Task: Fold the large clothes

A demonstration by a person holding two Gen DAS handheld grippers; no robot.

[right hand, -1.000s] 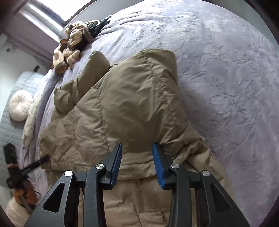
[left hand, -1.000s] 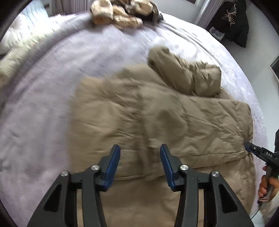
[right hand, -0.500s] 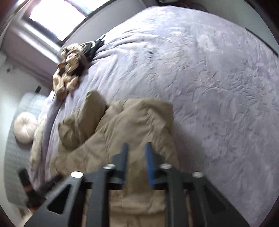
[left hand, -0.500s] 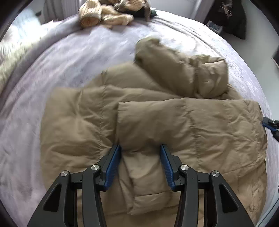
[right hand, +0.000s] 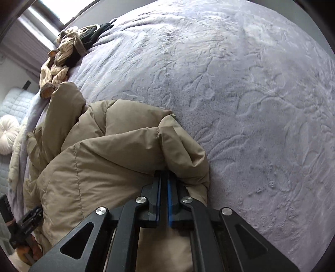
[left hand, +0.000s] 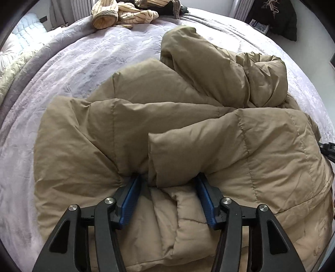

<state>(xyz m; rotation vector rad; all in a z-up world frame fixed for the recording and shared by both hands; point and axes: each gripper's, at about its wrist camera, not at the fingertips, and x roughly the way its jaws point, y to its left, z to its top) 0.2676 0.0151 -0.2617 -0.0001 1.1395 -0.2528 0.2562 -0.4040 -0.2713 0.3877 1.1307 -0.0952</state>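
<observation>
A large tan puffer jacket [left hand: 209,125] lies crumpled on the bed, one sleeve bunched at its far side. My left gripper [left hand: 167,177] presses down near the jacket's front edge. Its jaws are opening, and a puffy fold sits between the blue pads without being pinched. In the right wrist view, my right gripper [right hand: 164,172] is shut on the jacket [right hand: 104,167] at its right edge. The fingertips are buried under a raised fold there. Each gripper shows at the edge of the other's view: the right gripper [left hand: 328,149] and the left gripper [right hand: 31,217].
A lilac textured bedspread [right hand: 251,104] covers the bed, with wide bare cover to the jacket's right. A heap of striped and dark clothes [left hand: 125,12] lies at the far edge. A round white cushion [right hand: 6,134] rests by the headboard. A dark garment [left hand: 278,16] hangs beyond the bed.
The left gripper came down onto the jacket and now straddles a fold, its jaws a little wider. The right gripper's jaws closed on the jacket's right edge, which is now bunched up.
</observation>
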